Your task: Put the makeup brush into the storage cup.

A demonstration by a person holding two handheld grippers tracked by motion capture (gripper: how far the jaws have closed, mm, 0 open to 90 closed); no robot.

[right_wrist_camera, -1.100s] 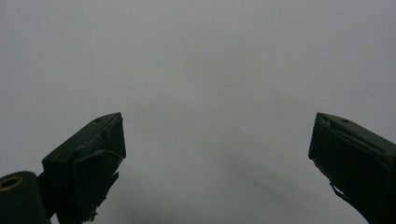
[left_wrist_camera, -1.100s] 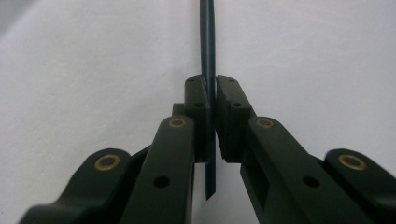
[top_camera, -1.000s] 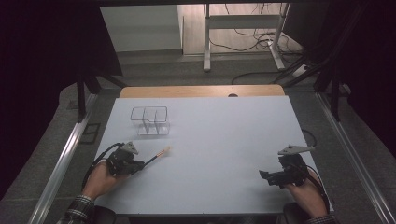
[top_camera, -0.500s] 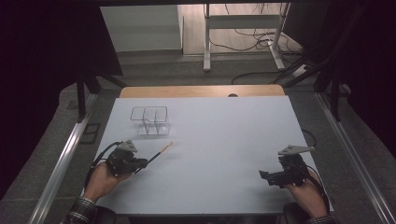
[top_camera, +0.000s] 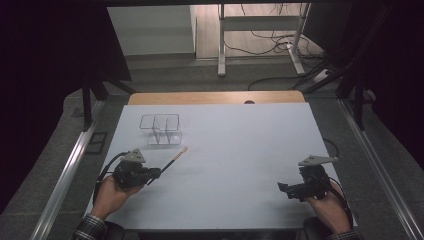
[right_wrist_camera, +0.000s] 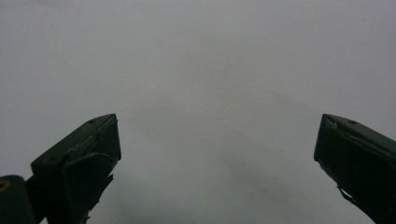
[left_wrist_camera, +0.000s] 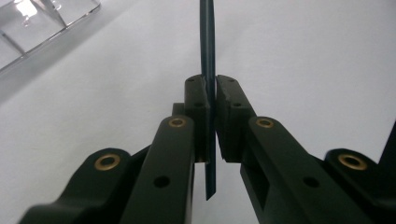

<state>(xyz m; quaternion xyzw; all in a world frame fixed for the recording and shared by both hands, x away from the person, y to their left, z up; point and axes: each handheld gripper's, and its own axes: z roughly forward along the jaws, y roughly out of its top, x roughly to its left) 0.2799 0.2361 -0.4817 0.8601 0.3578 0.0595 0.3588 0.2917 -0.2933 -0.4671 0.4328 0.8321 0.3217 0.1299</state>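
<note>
Below, wide white worktop point(top_camera: 240, 165), bare but for a clear plastic divided holder point(top_camera: 161, 129) toward its far left. Nearer, left tongs point(top_camera: 152, 174) clamped on the dark handle of a slim paintbrush point(top_camera: 172, 161), pale tip raised toward the holder; right tongs point(top_camera: 281, 187) gaping, empty. Likely light, stiff, slippery; best pinched mid-handle, never at the bristles.

In the left gripper view the brush point(left_wrist_camera: 208, 42) handle runs off the top edge, its bristles unseen.
</note>
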